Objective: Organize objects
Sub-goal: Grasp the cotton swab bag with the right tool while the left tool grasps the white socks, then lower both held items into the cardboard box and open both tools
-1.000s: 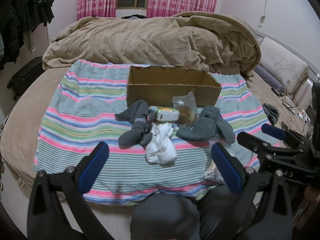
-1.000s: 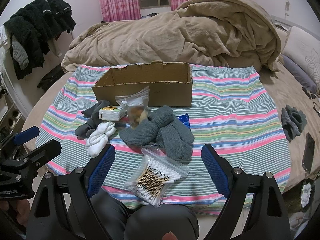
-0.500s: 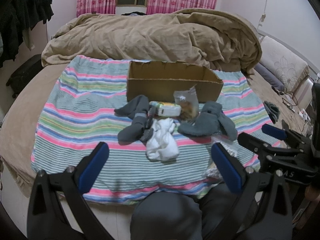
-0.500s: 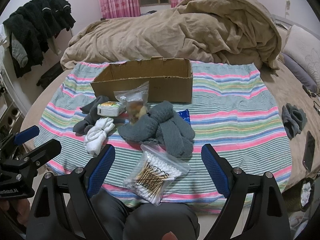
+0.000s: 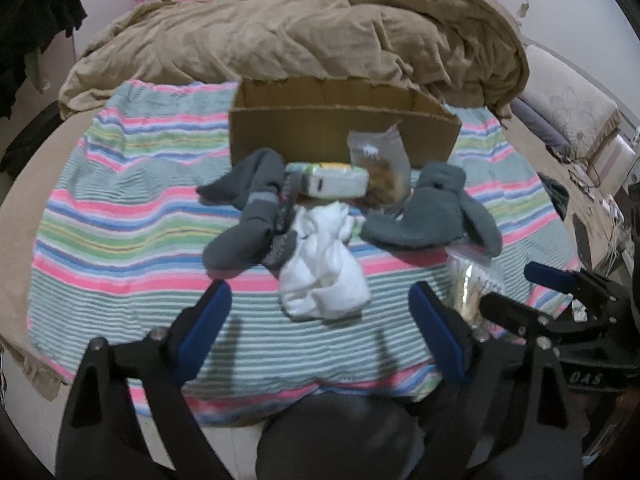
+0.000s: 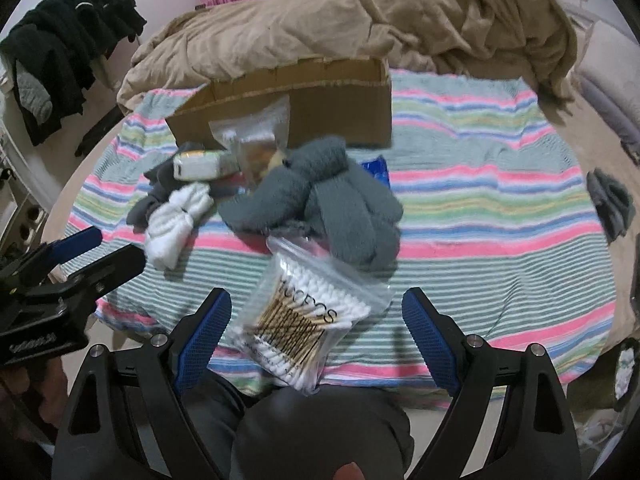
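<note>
An open cardboard box (image 5: pixel 344 132) stands on a striped blanket (image 5: pixel 120 232) on the bed, also in the right wrist view (image 6: pixel 320 96). In front of it lie dark grey socks (image 5: pixel 248 220), white socks (image 5: pixel 324 264), a small white and green pack (image 5: pixel 332 180), a clear snack bag (image 5: pixel 380 168) and a grey knit piece (image 5: pixel 432 212). A zip bag of cotton swabs (image 6: pixel 312 316) lies nearest, between the right fingers. My left gripper (image 5: pixel 320 328) is open just short of the white socks. My right gripper (image 6: pixel 316 328) is open and empty over the swab bag.
A heaped tan duvet (image 5: pixel 300 36) lies behind the box. Dark clothes (image 6: pixel 68 56) hang at the left wall. A grey cloth (image 6: pixel 612 204) lies on the bed at the right. A blue packet (image 6: pixel 376 168) peeks from under the knit piece. My knee (image 6: pixel 320 432) is below.
Both grippers have moved forward and lower toward the pile, so the objects look larger. The swab bag now sits between the right fingers. Both stay open.
</note>
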`<move>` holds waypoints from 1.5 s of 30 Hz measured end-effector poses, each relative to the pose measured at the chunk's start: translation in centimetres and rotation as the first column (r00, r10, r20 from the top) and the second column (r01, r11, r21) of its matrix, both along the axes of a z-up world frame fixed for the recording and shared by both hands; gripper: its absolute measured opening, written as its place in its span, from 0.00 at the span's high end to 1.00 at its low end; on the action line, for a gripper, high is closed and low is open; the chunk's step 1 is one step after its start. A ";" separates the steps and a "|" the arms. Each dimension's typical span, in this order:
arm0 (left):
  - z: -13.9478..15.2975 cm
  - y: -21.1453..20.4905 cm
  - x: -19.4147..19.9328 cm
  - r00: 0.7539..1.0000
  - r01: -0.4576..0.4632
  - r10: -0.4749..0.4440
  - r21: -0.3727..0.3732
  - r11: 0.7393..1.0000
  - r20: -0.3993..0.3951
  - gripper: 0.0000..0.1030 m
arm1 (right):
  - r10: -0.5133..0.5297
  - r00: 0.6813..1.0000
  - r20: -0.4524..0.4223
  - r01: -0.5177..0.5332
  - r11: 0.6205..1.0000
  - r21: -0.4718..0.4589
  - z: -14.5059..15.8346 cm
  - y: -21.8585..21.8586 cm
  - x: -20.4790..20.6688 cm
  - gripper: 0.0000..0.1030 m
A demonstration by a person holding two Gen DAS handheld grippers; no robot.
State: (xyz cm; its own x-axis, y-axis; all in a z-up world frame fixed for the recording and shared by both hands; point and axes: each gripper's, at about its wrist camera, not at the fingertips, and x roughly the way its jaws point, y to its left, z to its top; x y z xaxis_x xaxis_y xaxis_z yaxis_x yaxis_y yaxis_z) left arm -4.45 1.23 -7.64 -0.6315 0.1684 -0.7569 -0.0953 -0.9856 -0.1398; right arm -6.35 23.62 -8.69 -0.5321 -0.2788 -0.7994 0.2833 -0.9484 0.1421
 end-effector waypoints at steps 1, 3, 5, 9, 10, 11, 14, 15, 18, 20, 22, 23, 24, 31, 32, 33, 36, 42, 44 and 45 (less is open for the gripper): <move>-0.4 0.1 -0.3 1.000 0.004 -0.004 -0.002 1.000 0.009 0.17 | 0.001 1.000 0.011 -0.001 1.000 -0.003 -0.4 0.0 -0.2 0.13; -1.1 0.3 -1.0 1.000 0.015 -0.015 -0.004 1.000 0.024 0.23 | 0.001 1.000 0.030 -0.001 1.000 -0.008 -0.9 0.0 -0.5 0.13; -1.8 0.4 -1.8 0.999 0.026 -0.026 0.002 1.000 0.042 0.30 | 0.003 0.999 0.050 -0.002 1.000 -0.020 -1.5 0.1 -0.8 0.14; -3.2 0.6 -3.1 0.997 0.040 -0.040 0.012 0.999 0.068 0.33 | 0.006 0.996 0.089 -0.002 0.999 -0.051 -2.4 0.1 -1.5 0.16; -3.6 0.8 -3.4 0.996 0.041 -0.042 0.012 0.999 0.075 0.35 | 0.006 0.996 0.093 -0.001 0.998 -0.056 -2.6 0.1 -1.6 0.16; -3.9 0.9 -3.6 0.996 0.043 -0.043 0.009 0.999 0.077 0.37 | 0.007 0.996 0.093 -0.001 0.998 -0.064 -2.8 0.2 -1.7 0.17; -4.2 1.0 -3.7 0.996 0.055 -0.056 0.019 0.998 0.066 0.45 | 0.003 0.995 0.103 0.004 0.997 -0.071 -3.2 0.4 -2.2 0.25; -4.1 1.1 -3.7 0.996 0.060 -0.061 0.024 0.998 0.065 0.48 | 0.001 0.994 0.106 0.006 0.998 -0.070 -3.3 0.5 -2.2 0.28; -3.8 1.1 -3.5 0.996 0.065 -0.067 0.033 0.997 0.057 0.61 | 0.008 0.994 0.105 0.001 0.996 -0.088 -3.4 0.7 -2.2 0.38; -3.4 1.0 -3.1 0.997 0.062 -0.064 0.034 0.997 0.050 0.68 | 0.020 0.995 0.097 -0.010 0.995 -0.096 -3.2 0.6 -2.1 0.52; -3.0 0.8 -2.7 0.997 0.064 -0.067 0.046 0.997 0.049 0.69 | 0.031 0.996 0.088 -0.022 0.995 -0.101 -3.0 0.4 -1.9 0.61; -2.7 0.7 -2.4 0.997 0.066 -0.068 0.051 0.997 0.046 0.70 | 0.032 0.996 0.081 -0.024 0.995 -0.093 -2.9 0.3 -1.8 0.62; -2.5 0.7 -2.1 0.997 0.069 -0.072 0.055 0.996 0.042 0.70 | 0.035 0.996 0.079 -0.027 0.996 -0.091 -2.8 0.3 -1.7 0.62; -0.2 0.2 0.1 0.998 0.064 -0.065 0.074 0.995 0.009 0.70 | 0.032 0.999 0.044 -0.028 0.995 -0.094 -1.3 0.8 -0.8 0.64; 0.2 0.1 0.3 0.998 0.063 -0.064 0.079 0.995 0.003 0.70 | 0.032 0.999 0.034 -0.028 0.995 -0.094 -0.9 0.9 -0.7 0.64; 0.6 0.1 0.5 0.998 0.064 -0.064 0.081 0.995 -0.003 0.70 | 0.031 0.999 0.022 -0.029 0.995 -0.092 -0.4 1.0 -0.5 0.64; 1.9 -0.1 1.1 0.997 0.069 -0.067 0.095 0.993 -0.025 0.70 | 0.033 0.999 -0.011 -0.033 0.995 -0.096 1.0 1.2 -0.2 0.64; 4.7 -0.1 1.2 0.995 0.078 -0.071 0.109 0.991 -0.069 0.70 | 0.039 0.997 -0.072 -0.046 0.993 -0.104 3.9 1.2 -0.3 0.64; 5.7 -0.1 0.9 0.994 0.078 -0.069 0.109 0.991 -0.086 0.70 | 0.041 0.995 -0.095 -0.051 0.993 -0.108 5.2 1.2 -0.6 0.64; 6.0 -0.1 0.7 0.993 0.079 -0.070 0.108 0.991 -0.092 0.70 | 0.042 0.994 -0.104 -0.054 0.993 -0.109 5.6 1.2 -0.8 0.64</move>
